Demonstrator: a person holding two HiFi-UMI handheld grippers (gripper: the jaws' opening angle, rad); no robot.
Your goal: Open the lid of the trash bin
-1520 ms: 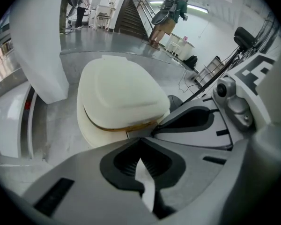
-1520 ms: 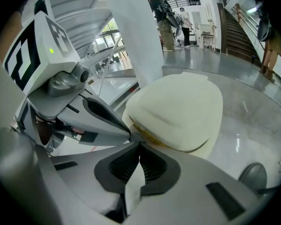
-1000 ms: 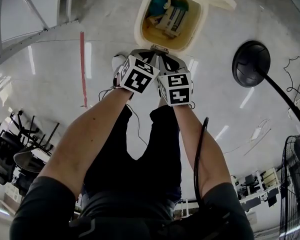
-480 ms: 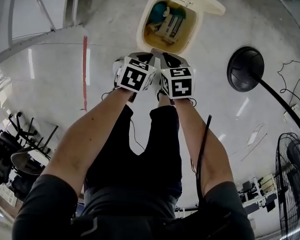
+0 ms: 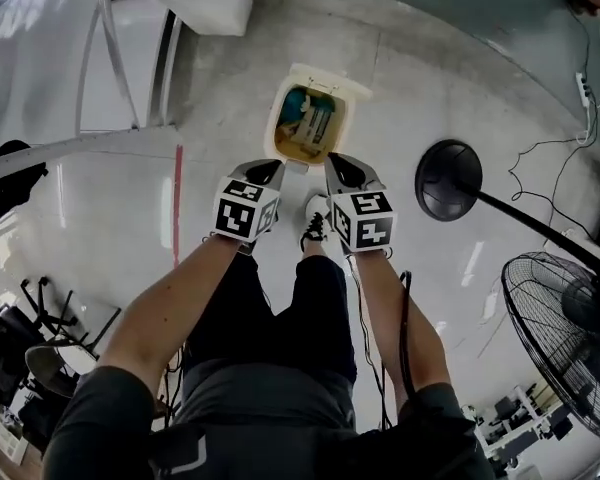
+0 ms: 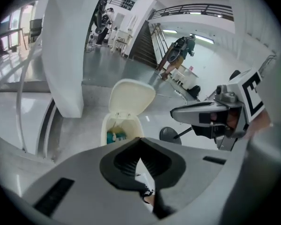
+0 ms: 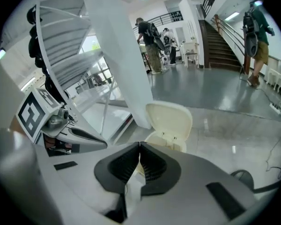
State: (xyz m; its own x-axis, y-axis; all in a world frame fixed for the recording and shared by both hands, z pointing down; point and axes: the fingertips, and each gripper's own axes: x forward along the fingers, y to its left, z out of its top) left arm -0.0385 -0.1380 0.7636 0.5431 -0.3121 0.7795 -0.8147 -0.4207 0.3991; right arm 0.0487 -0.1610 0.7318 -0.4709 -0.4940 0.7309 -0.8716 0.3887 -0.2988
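Polished grey concrete floor [image 5: 460,88] is noted, with a fan [image 5: 565,318] at right. Trash bin [image 5: 271,133] is placed just beyond both grippers, lid [image 6: 131,96] raised; a teal item [image 5: 293,106] and cartons are held inside. Left gripper [image 5: 268,168] and right gripper [image 5: 337,163] are closed, empty.

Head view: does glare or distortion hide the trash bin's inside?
Head view: glare streaks sit on the glossy floor left of the trash bin, not on it; straight lines bow toward the edges. Left gripper view: bin sharp, corners vignetted black.
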